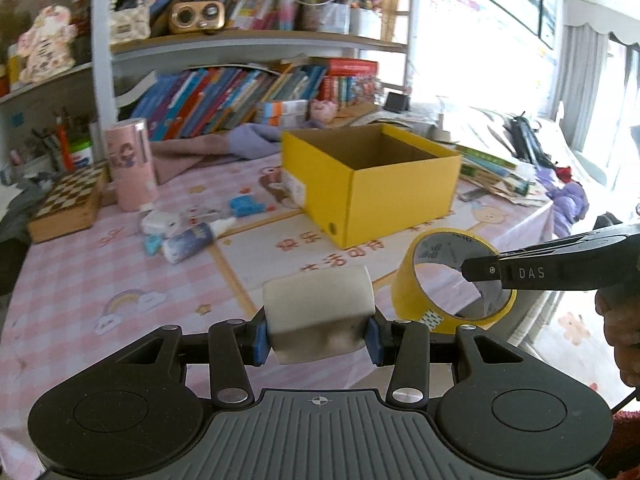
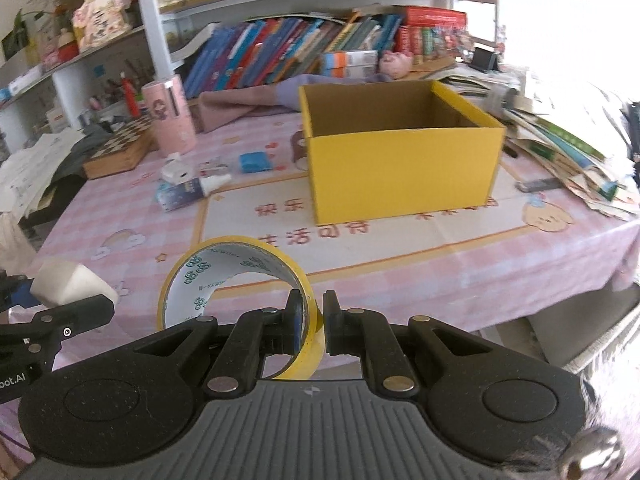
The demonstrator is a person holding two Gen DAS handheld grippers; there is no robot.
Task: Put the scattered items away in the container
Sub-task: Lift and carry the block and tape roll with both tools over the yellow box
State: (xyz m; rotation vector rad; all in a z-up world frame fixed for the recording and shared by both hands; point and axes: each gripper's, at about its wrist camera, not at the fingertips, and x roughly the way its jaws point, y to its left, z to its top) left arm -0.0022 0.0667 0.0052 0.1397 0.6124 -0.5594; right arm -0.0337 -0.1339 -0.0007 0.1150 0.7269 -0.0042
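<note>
While your left gripper [image 1: 317,334] clamps the white foam block [image 1: 318,307] and your right gripper [image 2: 312,322] pinches only the wall of the yellow tape roll [image 2: 236,276], a tilt could swing either loose short of the open yellow cardboard box [image 2: 400,160].

At the bottom centre of the frame, the left tongs [image 1: 318,338] clamp a white rectangular foam block [image 1: 319,312] between their blue pads, lifted above the pink checked tabletop [image 1: 80,280]. To the right of centre, the right tongs [image 1: 480,271] enter from the right edge and pinch the wall of a yellow roll of adhesive tape [image 1: 452,278], one finger inside the ring. Above the middle stands an open yellow cardboard box [image 1: 370,182]. Left of the box lie a small blue packet [image 1: 246,205], a dark patterned tube with a white nozzle [image 1: 194,240] and a white gadget [image 1: 160,222]. A pink cylindrical tin [image 1: 130,164] stands beside a wooden chessboard box [image 1: 70,204] at mid-left.
</note>
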